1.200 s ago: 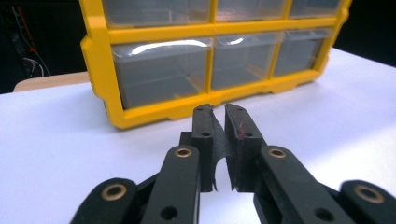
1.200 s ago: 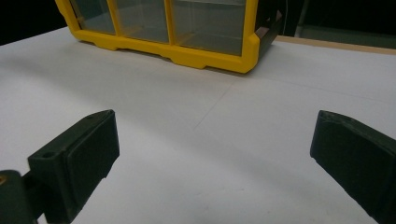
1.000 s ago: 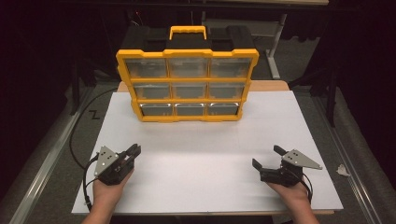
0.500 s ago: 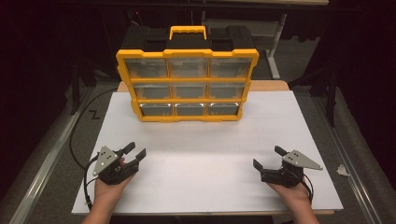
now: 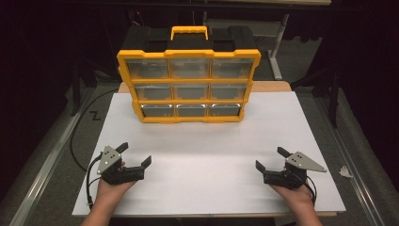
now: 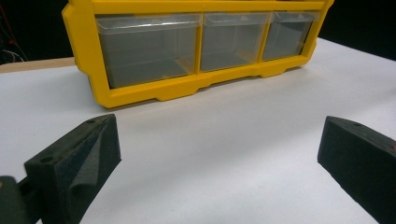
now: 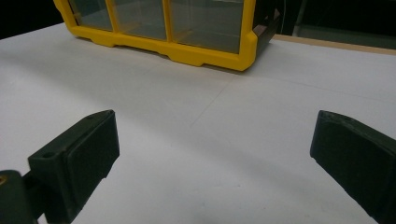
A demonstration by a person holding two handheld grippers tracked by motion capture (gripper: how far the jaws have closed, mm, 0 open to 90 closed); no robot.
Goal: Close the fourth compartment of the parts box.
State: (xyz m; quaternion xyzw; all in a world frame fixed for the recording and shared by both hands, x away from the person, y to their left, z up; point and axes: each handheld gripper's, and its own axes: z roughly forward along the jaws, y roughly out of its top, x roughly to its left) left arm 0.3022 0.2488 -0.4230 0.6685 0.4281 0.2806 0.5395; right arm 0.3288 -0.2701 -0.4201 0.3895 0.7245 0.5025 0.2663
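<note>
At the far end of the white worktop [image 5: 207, 155] stands the yellow organiser [image 5: 189, 84], upright on its long edge, its clear drawer fronts turned towards you and its long axis running across from left to right. From the high view you get the whole of it: three rows of three drawers and the carry handle [image 5: 189, 32] on top. Your left gripper view gives just the bottom row of drawers [image 6: 201, 44] seen from low down, with the organiser's near left corner closest; your right gripper view catches the bottom right corner [image 7: 243, 51] and the wooden edge [image 7: 336, 44] beyond it.

Well in front of the organiser, towards its left, your left tongs [image 5: 136, 154] lie low over the worktop, pointing up towards it; the jaws have just been opening and now stand wide apart with nothing between them. Your left hand [image 5: 110, 188] grips the body from below with the forearm coming in from the near edge. Well in front of the organiser's right end, your right tongs [image 5: 270, 157] mirror that pose, jaws spread wide and empty, your right hand [image 5: 294, 190] behind them.
</note>
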